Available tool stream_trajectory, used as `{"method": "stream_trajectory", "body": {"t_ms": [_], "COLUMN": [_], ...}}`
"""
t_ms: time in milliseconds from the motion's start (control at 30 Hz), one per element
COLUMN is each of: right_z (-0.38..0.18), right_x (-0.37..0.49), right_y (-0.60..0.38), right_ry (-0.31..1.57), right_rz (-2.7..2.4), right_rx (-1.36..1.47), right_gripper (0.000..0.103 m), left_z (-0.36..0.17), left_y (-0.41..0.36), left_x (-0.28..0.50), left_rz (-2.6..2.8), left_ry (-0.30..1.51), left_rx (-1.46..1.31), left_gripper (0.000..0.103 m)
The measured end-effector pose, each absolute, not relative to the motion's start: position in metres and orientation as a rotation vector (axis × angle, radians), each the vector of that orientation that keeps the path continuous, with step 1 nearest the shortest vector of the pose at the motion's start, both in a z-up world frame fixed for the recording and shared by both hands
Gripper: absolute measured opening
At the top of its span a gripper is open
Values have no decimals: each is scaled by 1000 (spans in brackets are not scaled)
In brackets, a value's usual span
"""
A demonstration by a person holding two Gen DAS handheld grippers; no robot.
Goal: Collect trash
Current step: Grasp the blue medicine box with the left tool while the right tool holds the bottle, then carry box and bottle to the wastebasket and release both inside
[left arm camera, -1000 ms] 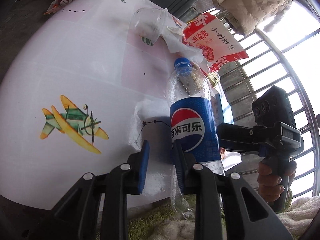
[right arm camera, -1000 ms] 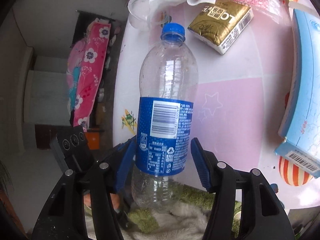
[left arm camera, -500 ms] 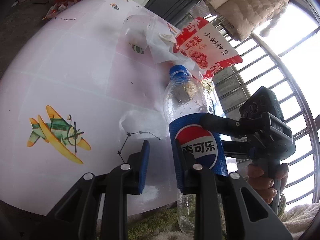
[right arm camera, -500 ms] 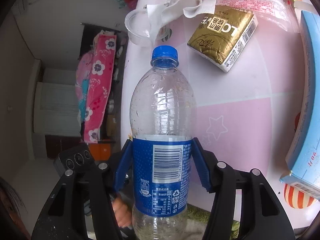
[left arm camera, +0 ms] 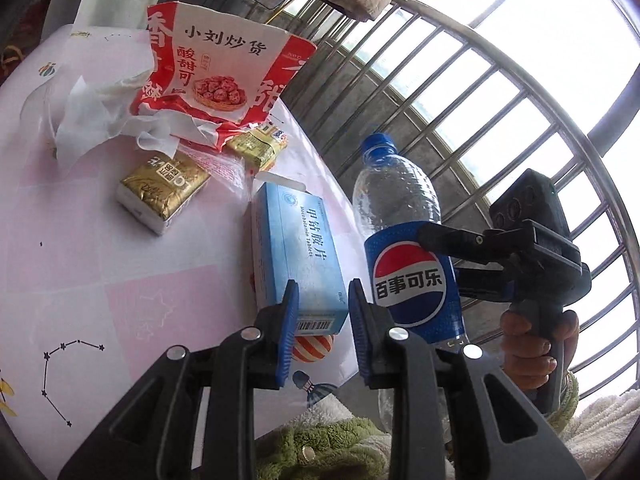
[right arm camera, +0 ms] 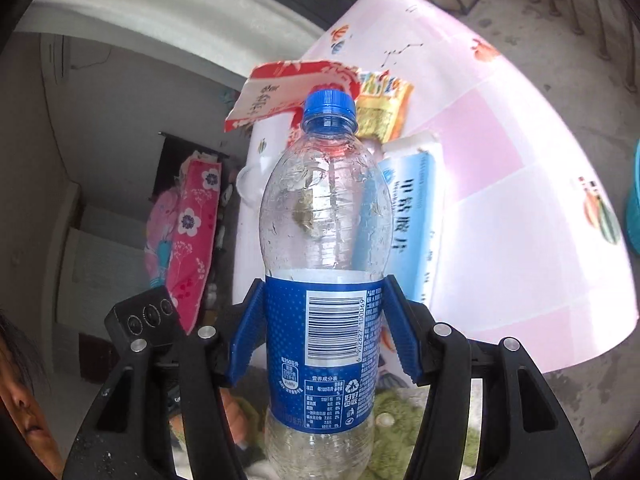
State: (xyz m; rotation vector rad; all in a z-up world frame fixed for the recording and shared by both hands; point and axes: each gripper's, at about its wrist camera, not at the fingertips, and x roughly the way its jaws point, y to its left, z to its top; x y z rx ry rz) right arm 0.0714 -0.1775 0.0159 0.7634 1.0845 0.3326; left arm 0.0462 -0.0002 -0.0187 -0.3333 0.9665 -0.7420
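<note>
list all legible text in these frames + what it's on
"百事可乐": bottle label.
"6 902827 100069": barcode on the bottle's back.
"小刘炒货", "酸甜可": red snack bag.
"甲钴胺片", "Mecobalamin tablets": blue box.
Gold packets: print upside down, unreadable.
Nutrition table: too small.

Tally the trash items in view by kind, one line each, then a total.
Plastic bottle: 1
Gold packets: 2
Red snack bag: 1
Blue box: 1
Crumpled tissue: 1
Total: 6
</note>
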Motion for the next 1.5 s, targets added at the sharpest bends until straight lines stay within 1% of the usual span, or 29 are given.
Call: {"method": "stream_trajectory", "body": {"t_ms": [33, 67, 200, 233, 267, 300, 367, 433, 467, 533, 600, 800, 833, 867, 933, 1067, 1233, 1367, 1500], "right_z": [13, 8, -12, -17, -24, -27, -26, -26, -23, -23, -24, -35, -37, -39, -40, -31, -5, -9, -45], "right_x": [72, 74, 87, 93, 98, 102, 103, 106, 103, 98, 94, 90, 89, 88, 85, 72, 38, 2, -27], "right_y": [-186, -193, -207, -204, -201, -200, -205, -203, -204, -204, -206, -214, -215, -215, -217, -235, -304, -367, -402], "right_ry": [1085, 1090, 1122, 1124, 1130, 1134, 1125, 1120, 1121, 1124, 1131, 1156, 1159, 1159, 1150, 1095, 944, 845, 823], "right_rz": [296, 258, 155, 142, 127, 108, 83, 80, 78, 64, 69, 107, 115, 134, 158, 170, 3, -203, -390], "right_rx": [740, 724, 646, 632, 620, 590, 525, 500, 487, 461, 458, 532, 547, 564, 600, 679, 777, 893, 1010], "right_gripper": [55, 55, 56, 56, 56, 56, 58, 58, 60, 66, 68, 68, 65, 59, 57, 56, 56, 56, 56], "left_z": [-22, -27, -37, -38, -40, -41, -44, -46, -47, -50, -54, -64, -64, -66, -66, -66, -40, -17, -10], "left_y": [-7, -13, -32, -39, -44, -50, -61, -73, -78, -87, -95, -107, -108, -108, -110, -109, -114, -152, -220], "left_x": [52, 59, 81, 85, 89, 93, 99, 103, 105, 107, 110, 109, 108, 107, 108, 106, 93, 94, 111], "left_rz": [-726, -711, -649, -644, -637, -626, -610, -605, -604, -589, -565, -538, -536, -533, -529, -526, -617, -766, -922], "left_ry": [981, 998, 1027, 1028, 1029, 1029, 1036, 1039, 1043, 1049, 1062, 1079, 1068, 1065, 1058, 1060, 1029, 1020, 1070], "left_rx": [-317, -307, -245, -223, -200, -179, -151, -130, -115, -87, -62, 18, 31, 44, 53, 34, 9, 3, 21], "left_gripper": [29, 37, 53, 61, 66, 68, 77, 80, 84, 86, 86, 86, 86, 82, 78, 74, 73, 73, 74]}}
